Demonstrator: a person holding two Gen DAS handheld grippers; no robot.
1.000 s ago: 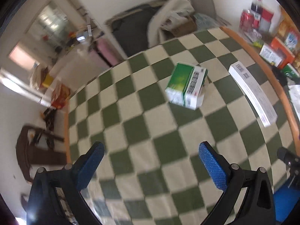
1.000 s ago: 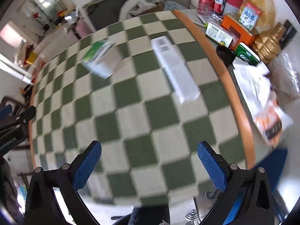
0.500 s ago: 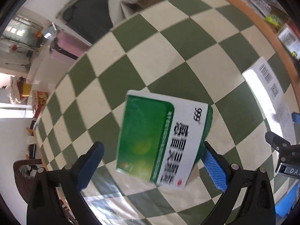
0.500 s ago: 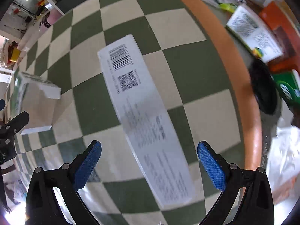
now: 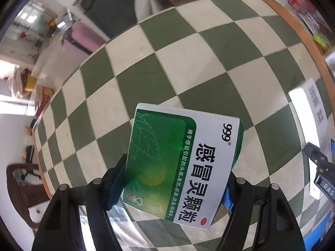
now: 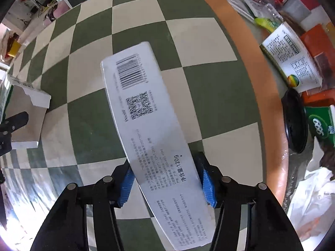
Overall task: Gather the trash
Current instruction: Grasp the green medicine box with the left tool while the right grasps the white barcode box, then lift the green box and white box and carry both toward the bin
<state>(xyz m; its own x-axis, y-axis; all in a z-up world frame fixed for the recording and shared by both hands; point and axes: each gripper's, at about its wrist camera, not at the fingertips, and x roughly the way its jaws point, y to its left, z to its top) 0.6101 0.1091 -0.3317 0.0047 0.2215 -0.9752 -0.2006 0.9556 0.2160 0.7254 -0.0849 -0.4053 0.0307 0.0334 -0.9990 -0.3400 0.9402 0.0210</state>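
Observation:
A green and white medicine box (image 5: pixel 184 163) lies on the green-and-cream checked tablecloth (image 5: pixel 188 62). My left gripper (image 5: pixel 171 190) points down over it, jaws closing, and both blue pads touch the box's sides near its lower end. A long white box (image 6: pixel 142 113) with a barcode lies to its right. My right gripper (image 6: pixel 167 184) straddles that box, jaws closing, with its pads against the long edges. The green box's open end (image 6: pixel 25 113) shows at the left of the right wrist view.
An orange table rim (image 6: pixel 261 79) runs along the right. Beyond it lie packets, a leaflet box (image 6: pixel 293 62), a black round lid (image 6: pixel 295 121), a green carton (image 6: pixel 320 123) and a white plastic bag (image 6: pixel 314 198). A dark chair with clothes (image 5: pixel 117 6) stands past the far edge.
Both grippers came down from above the table onto the boxes. Their jaws, wide a moment ago, have narrowed until the pads meet the green box and the long white box.

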